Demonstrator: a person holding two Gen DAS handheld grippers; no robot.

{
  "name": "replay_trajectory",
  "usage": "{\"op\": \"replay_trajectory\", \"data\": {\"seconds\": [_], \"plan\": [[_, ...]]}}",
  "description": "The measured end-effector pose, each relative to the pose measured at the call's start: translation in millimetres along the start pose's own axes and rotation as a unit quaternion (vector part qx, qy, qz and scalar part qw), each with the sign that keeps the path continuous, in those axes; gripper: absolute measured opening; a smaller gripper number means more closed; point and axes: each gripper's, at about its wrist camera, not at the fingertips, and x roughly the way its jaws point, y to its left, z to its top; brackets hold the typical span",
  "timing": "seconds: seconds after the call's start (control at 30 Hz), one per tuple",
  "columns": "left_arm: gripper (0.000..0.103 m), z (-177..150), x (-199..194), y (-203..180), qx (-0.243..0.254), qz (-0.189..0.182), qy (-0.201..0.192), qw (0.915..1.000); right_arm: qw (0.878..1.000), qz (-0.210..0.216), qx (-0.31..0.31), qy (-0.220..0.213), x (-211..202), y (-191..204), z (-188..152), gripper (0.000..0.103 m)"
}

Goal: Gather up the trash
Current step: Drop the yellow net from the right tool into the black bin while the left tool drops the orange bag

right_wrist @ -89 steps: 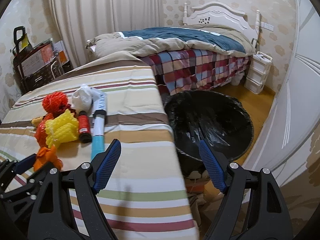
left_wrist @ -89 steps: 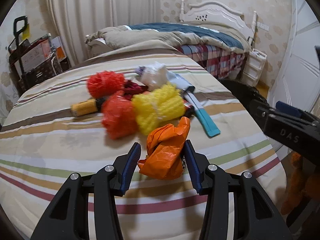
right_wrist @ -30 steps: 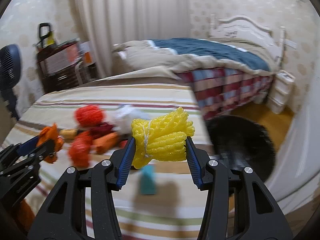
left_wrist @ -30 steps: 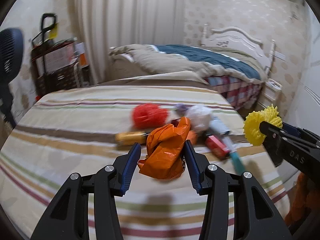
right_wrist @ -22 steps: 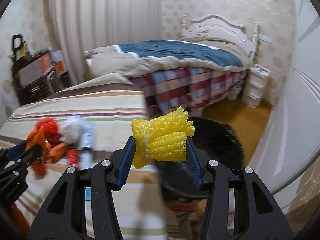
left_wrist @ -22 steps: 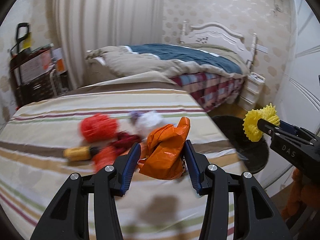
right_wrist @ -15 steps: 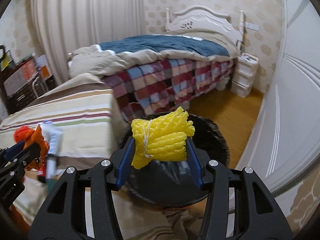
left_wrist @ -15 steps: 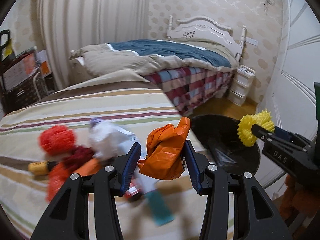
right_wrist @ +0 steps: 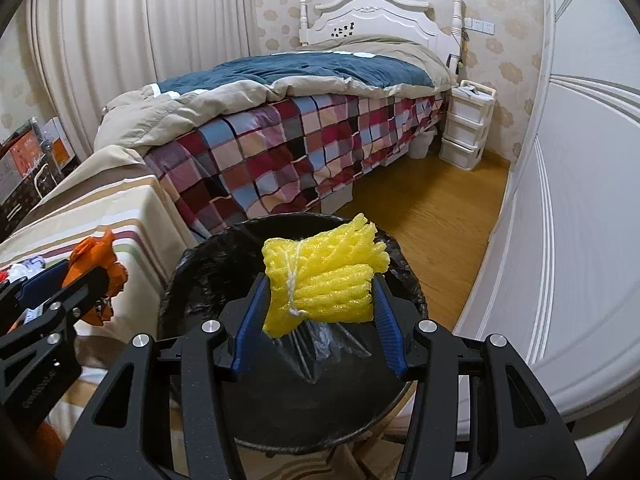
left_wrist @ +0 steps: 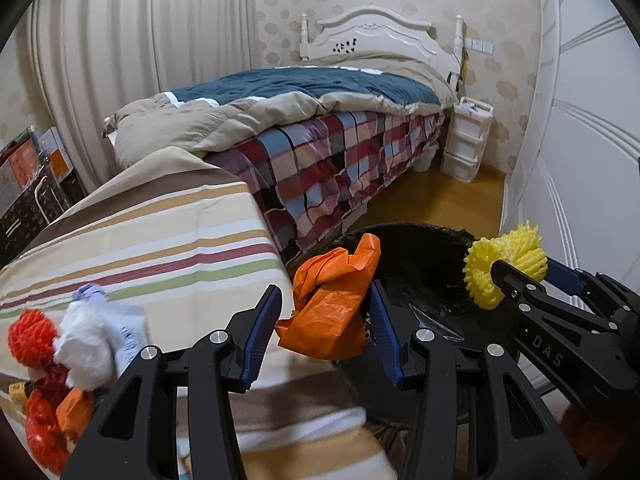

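Swung from table litter to bin since 3 s ago | right gripper [right_wrist: 319, 312] clamped on yellow foam net [right_wrist: 324, 278], directly above black-lined bin [right_wrist: 200, 268] | left gripper [left_wrist: 326, 330] clamped on orange bag [left_wrist: 334, 300], bin rim just ahead | step: drop-off; next: part jaws over opening.

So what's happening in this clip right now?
A person is clearing trash with two handheld grippers. The right gripper holds a yellow foam net bundle directly over the black-lined trash bin. The left gripper clamps a crumpled orange plastic bag near the bin's edge. More litter remains on the striped tablecloth.
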Motion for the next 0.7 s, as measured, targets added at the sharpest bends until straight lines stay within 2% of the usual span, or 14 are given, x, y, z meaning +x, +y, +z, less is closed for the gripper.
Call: {"op": "replay_trajectory", "data": {"seconds": [0.2, 0.43, 0.5, 0.57, 0.7], "plan": [[0.047, 7, 21, -7, 0.011, 0.007, 0.015, 0.9998, 1.0, -0.002, 0.005, 0.006, 14, -9, 3, 0.05], [0.049, 9, 25, -13, 0.022, 0.009, 0.018, 0.9996, 1.0, 0.0, 0.01, 0.012, 22, -14, 3, 0.052], [0.056, 9, 25, -13, 0.021, 0.011, 0.019, 0.9995, 1.0, -0.003, 0.011, 0.012, 24, -15, 4, 0.059], [0.07, 10, 23, -12, 0.017, 0.013, 0.013, 0.9997, 1.0, -0.005, 0.013, 0.011, 25, -15, 4, 0.062], [0.076, 11, 19, -10, 0.014, 0.021, 0.006, 0.9997, 1.0, -0.011, 0.015, 0.009, 24, -17, 5, 0.066]]}}
